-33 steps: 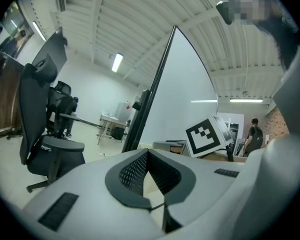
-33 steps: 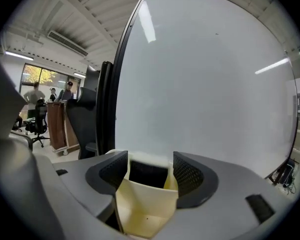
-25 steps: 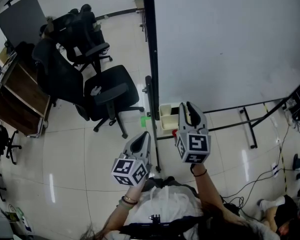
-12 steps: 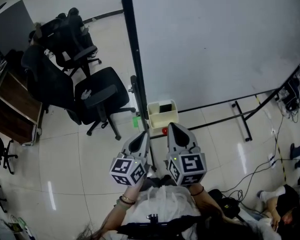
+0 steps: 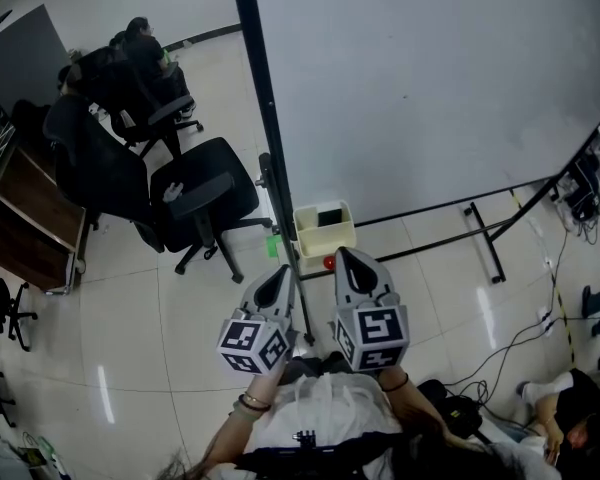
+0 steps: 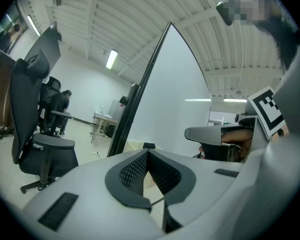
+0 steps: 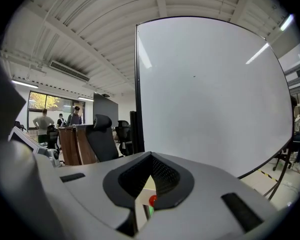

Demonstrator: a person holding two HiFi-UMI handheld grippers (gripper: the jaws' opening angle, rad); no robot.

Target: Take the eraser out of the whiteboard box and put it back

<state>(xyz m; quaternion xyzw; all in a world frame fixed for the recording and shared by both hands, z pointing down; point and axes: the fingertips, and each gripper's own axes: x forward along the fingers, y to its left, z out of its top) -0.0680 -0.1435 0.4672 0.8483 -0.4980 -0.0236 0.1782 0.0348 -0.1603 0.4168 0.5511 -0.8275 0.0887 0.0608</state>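
The cream whiteboard box (image 5: 310, 238) hangs at the foot of the whiteboard (image 5: 430, 78), beside its black post (image 5: 265, 138). A dark eraser (image 5: 330, 215) lies inside the box. My right gripper (image 5: 346, 256) is just short of the box, shut and empty. Its tips meet in the right gripper view (image 7: 151, 156), with the box (image 7: 147, 186) and a red knob (image 7: 152, 200) showing below them. My left gripper (image 5: 279, 271) is to the left by the post, shut and empty. In the left gripper view (image 6: 148, 153) the box (image 6: 134, 145) lies beyond its tips.
Black office chairs (image 5: 198, 190) stand left of the post, with a wooden desk (image 5: 25, 213) further left. The whiteboard's stand legs (image 5: 480, 230) and cables (image 5: 520, 358) lie on the tiled floor to the right. A seated person (image 5: 565, 423) is at the lower right.
The right gripper has drawn back from the box toward me and its jaws, apart a second ago, have come together empty. The left gripper has stayed put.
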